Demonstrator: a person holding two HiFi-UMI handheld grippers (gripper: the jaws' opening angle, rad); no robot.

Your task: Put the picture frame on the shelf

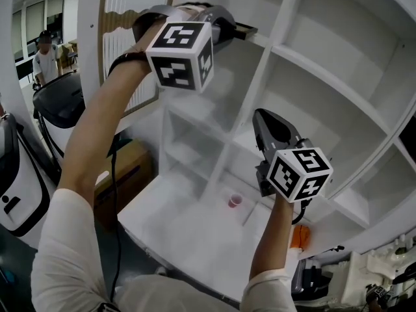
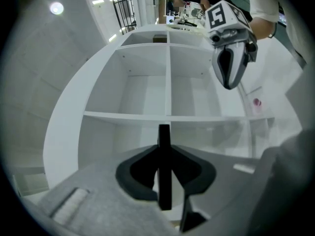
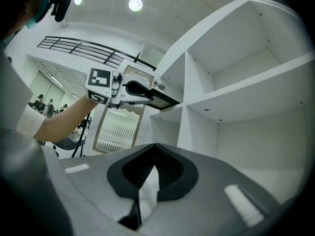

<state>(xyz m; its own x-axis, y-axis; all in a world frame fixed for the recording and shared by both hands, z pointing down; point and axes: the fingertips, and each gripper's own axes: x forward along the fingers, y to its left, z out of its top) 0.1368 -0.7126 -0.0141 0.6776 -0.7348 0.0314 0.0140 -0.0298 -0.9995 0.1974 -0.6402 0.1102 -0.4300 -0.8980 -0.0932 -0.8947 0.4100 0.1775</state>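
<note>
Left gripper (image 2: pixel 164 156) is clamping the picture frame (image 2: pixel 164 132) in front of the white shelf (image 2: pixel 167 116); right gripper (image 3: pixel 155 145) is carrying nothing.

The left gripper view is showing the frame edge-on only, as a thin dark slab rising toward 12 o'clock between narrow jaws that are pressing on it. Only the right gripper view is showing its flat, level underside, at 10 o'clock beside an upper shelf cell; contact with the shelf is not discernible. The right jaws are meeting at their tips. In the head view, the left gripper's body is hiding most of the frame, while a pink cup (image 1: pixel 234 201) is sitting on a lower board at 6 o'clock.
</note>
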